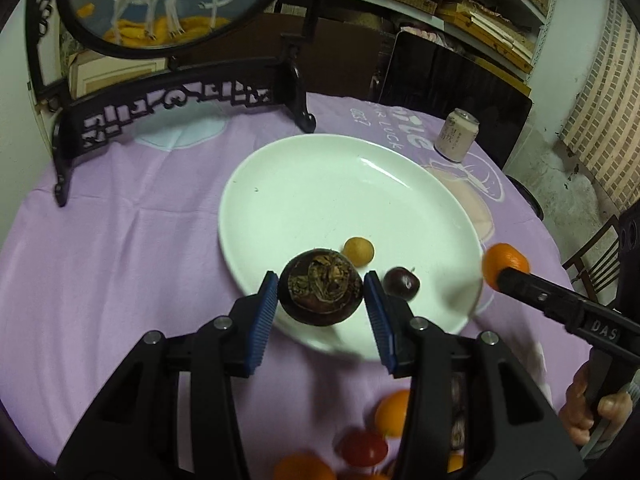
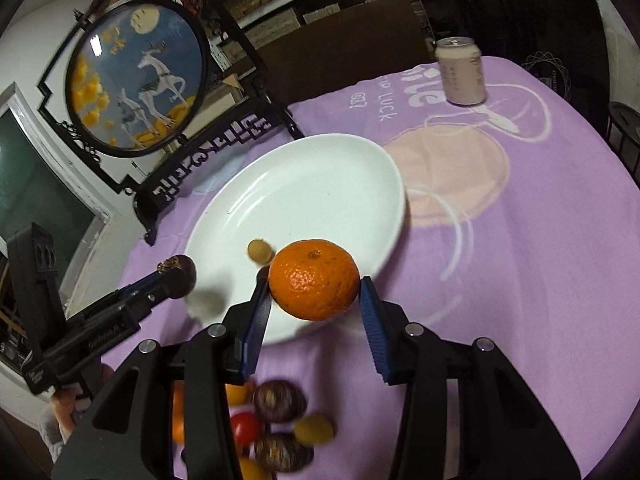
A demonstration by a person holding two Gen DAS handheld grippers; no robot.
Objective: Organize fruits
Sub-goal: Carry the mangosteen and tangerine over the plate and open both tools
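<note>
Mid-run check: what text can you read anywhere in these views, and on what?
"LUCK": purple tablecloth, white print, upside down.
"DAS": right gripper body, cut off.
Drink can: print too small.
Left gripper body: lettering blurred.
Larger tablecloth word: partly hidden.

Two fruits (image 1: pixel 359 252) lie on the plate (image 1: pixel 320 184) (can (image 1: pixel 457 134) behind).

Two wrist views looked down close from the table's near edge; both shared the plate (image 1: pixel 280 184) (image 2: pixel 320 168), each showing the other gripper.
</note>
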